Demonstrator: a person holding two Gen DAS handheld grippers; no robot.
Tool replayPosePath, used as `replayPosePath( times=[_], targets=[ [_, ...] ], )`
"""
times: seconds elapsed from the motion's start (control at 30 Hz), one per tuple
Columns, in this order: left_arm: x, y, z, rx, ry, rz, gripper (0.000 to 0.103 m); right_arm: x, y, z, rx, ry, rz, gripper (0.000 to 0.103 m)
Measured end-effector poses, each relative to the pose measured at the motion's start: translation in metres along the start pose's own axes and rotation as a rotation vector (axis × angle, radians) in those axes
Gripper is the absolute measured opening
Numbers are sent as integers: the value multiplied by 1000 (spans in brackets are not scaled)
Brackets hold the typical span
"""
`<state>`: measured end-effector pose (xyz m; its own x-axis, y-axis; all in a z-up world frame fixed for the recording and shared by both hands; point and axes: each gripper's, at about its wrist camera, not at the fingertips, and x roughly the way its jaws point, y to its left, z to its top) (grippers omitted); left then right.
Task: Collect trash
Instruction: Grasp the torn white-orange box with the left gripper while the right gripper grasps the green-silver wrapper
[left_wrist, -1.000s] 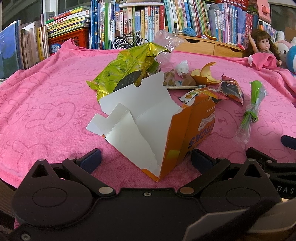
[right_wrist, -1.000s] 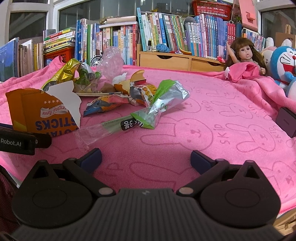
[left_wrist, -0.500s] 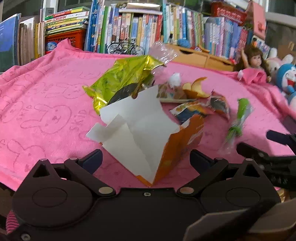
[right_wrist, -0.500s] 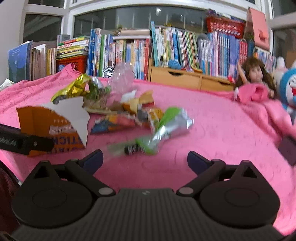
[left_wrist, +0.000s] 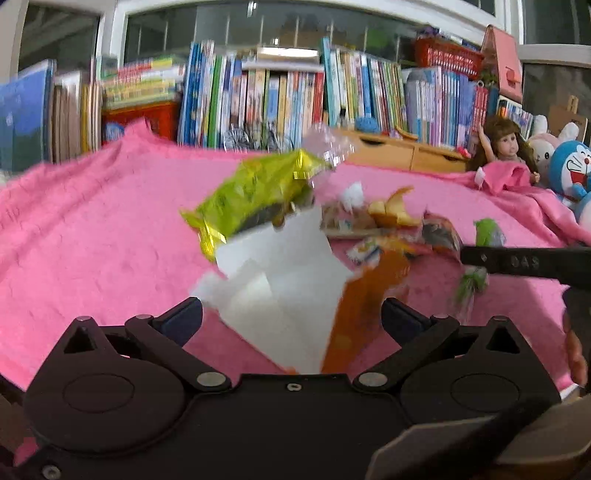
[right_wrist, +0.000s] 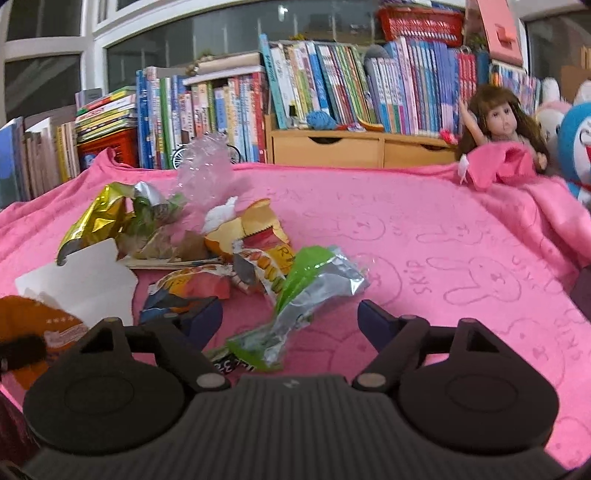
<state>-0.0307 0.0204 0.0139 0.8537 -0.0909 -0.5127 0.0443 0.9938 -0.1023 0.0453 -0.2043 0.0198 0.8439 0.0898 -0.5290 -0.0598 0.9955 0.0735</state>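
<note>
Wrapper btwn R jaws, closing on it.
Green-silver snack wrapper (right_wrist: 306, 299) lies on pink towel (right_wrist: 443, 258) straight ahead of R gripper (right_wrist: 290, 319), long axis running near-to-far, slightly diagonal, near tail betw the pads; jaws closing, not yet pressing. L gripper (left_wrist: 291, 319) spread wide around torn orange box (left_wrist: 314, 295), no contact. R hand nearer the wrapper.
</note>
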Motion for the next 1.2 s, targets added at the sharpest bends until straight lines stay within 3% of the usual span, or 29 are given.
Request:
replayPosePath(
  times=[0.1, 0.2, 0.27, 0.33, 0.4, 0.43, 0.47, 0.5, 0.7, 0.77, 0.87, 0.93, 0.97, 1.1, 1.2],
  targets=[
    [9, 4, -7, -75, 65, -40, 103, 7, 0, -4, 13, 13, -3, 86],
    [16, 7, -9, -123, 50, -17, 103, 13, 0, -7, 25, 15, -11, 77],
    [22, 10, -6, -153, 51, -27, 99, 14, 0, -11, 45, 11, -4, 62],
    [24, 11, -5, -184, 42, -45, 85, 13, 1, -13, 58, 2, 6, 54],
    [24, 12, -2, -207, 42, -55, 44, 10, 3, -14, 56, -6, 8, 45],
    [24, 14, -2, -226, 50, -69, 35, 7, 4, -15, 55, -11, 10, 42],
    [24, 16, -1, -255, 58, -89, 20, 4, 6, -17, 50, -20, 11, 40],
    [22, 18, 0, -283, 57, -118, 15, 0, 7, -18, 43, -28, 10, 39],
    [9, 15, 6, -263, 17, -136, 13, -20, 9, -19, 2, -68, 12, 36],
    [4, 14, 9, -267, -7, -138, 17, -26, 8, -20, 2, -77, 11, 36],
    [5, 11, 11, -244, -30, -120, 54, -29, 5, -21, 25, -73, 20, 36],
    [10, 6, 11, -214, -31, -103, 55, -30, 4, -24, 32, -68, 20, 36],
    [13, 3, 11, -197, -22, -101, 52, -30, 4, -25, 31, -66, 20, 36],
    [22, -9, 9, -150, -1, -136, 17, -35, 4, -29, 27, -69, 22, 36],
    [13, -18, 8, -86, -14, -163, 8, -43, 6, -31, 22, -76, 35, 36]
  ],
)
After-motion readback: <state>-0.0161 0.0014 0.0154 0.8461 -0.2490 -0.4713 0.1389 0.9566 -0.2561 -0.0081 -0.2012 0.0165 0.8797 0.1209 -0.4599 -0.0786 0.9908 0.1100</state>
